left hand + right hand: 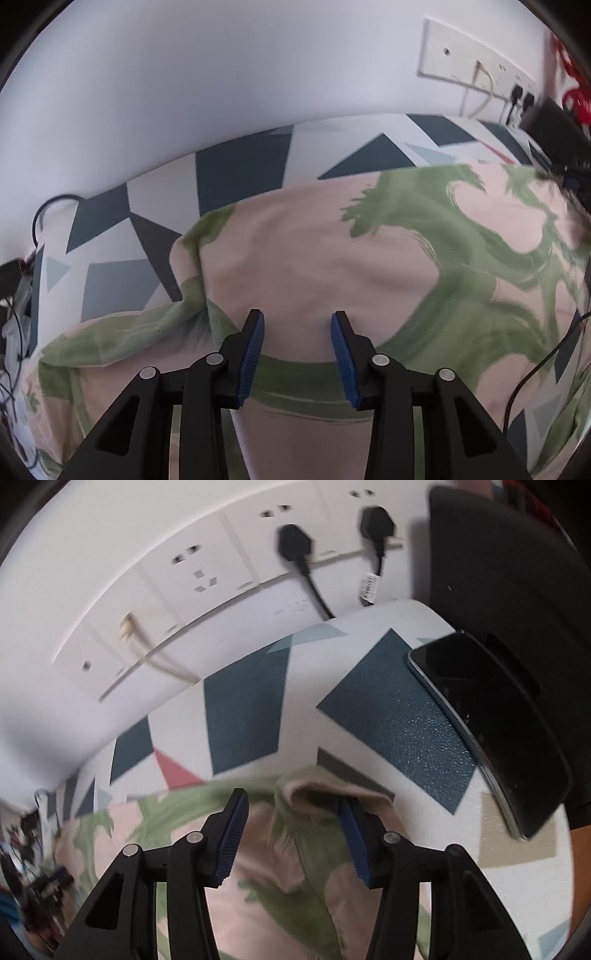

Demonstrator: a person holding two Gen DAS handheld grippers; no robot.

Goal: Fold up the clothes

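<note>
Bench point(243, 709) under geometric cover, garment point(332, 258) spread across. Left tongs point(297, 354) gaping above waistband; right tongs point(293, 834) released, straddling garment's corner, likely positioning to grasp.

Both wrist views closely overlook one garment point(332, 258).

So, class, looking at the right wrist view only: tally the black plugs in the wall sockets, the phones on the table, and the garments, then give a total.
Black plugs: 2
Phones: 1
Garments: 1
Total: 4
</note>
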